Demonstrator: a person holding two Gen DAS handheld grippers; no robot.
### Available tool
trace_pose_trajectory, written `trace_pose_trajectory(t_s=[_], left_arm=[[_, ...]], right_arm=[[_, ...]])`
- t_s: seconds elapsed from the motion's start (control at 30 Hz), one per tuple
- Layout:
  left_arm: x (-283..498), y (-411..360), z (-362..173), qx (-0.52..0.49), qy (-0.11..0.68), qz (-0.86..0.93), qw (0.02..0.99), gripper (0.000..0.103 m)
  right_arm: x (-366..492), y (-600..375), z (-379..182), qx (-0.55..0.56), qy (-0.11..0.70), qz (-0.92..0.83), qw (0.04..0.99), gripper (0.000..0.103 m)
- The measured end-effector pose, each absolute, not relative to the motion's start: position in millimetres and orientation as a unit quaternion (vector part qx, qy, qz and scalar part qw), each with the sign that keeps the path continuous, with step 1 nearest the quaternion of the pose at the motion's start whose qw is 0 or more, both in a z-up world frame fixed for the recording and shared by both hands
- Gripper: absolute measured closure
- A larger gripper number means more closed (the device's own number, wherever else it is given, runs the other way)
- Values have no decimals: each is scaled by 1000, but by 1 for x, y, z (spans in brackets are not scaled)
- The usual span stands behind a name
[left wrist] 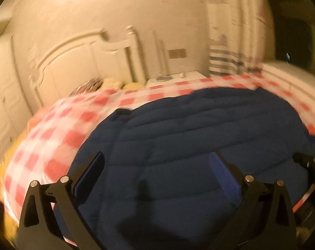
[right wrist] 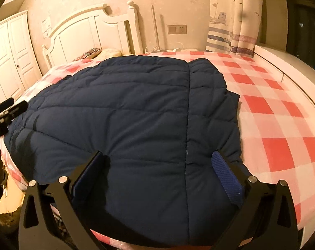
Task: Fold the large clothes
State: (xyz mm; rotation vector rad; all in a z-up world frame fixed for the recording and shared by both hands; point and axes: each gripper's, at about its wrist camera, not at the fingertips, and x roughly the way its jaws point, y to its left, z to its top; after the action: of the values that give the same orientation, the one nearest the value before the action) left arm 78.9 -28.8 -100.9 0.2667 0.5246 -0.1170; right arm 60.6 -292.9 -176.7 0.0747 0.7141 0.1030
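I see a navy quilted puffer jacket (right wrist: 132, 112), padded with stitched channels and a straight centre seam, lying flat on the red-and-white checked bedsheet (right wrist: 278, 120) near the bed's foot edge. My right gripper (right wrist: 157, 166) hangs over its near hem, ribbed blue pads (right wrist: 228, 179) spread wide, pinching nothing. My left gripper (left wrist: 155, 166) is likewise spread over the jacket (left wrist: 199, 129); that view is motion-blurred.
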Motion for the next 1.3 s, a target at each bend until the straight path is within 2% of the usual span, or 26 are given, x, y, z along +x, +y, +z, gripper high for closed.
trace_pose_trajectory(t_s=[0.17,0.3,0.43,0.6,0.67,0.93,1.07,1.17,1.2,1.27,1.3], left_arm=[[103,-77,-133,193,301,-77,931,2],[111,-71,-147,180,321,-91,925,2],[115,-57,-151,155,336,-116,922,2],[125,-50,-153,113,363,-139,914,2],[129,-49,-154,101,371,-147,911,2],[131,-47,-155,91,369,-157,912,2],[131,-46,-156,88,365,-160,913,2],[131,-46,-157,89,362,-161,914,2],[131,-46,-157,88,361,-162,914,2],[131,-45,-157,85,358,-162,916,2],[131,-45,-157,84,358,-162,916,2]], right_arm=[[58,-294,-176,38,351,56,934,4],[44,-310,-161,61,346,78,933,5],[7,-350,-149,137,318,81,935,5],[-32,-382,-173,255,323,114,904,6],[-34,-380,-190,283,341,129,887,13],[-5,-358,-199,296,346,147,878,15],[33,-337,-196,295,359,118,878,8],[54,-328,-194,315,353,91,876,8],[61,-325,-194,319,347,85,878,10],[65,-326,-195,328,332,81,881,36],[61,-329,-193,335,312,89,885,42]])
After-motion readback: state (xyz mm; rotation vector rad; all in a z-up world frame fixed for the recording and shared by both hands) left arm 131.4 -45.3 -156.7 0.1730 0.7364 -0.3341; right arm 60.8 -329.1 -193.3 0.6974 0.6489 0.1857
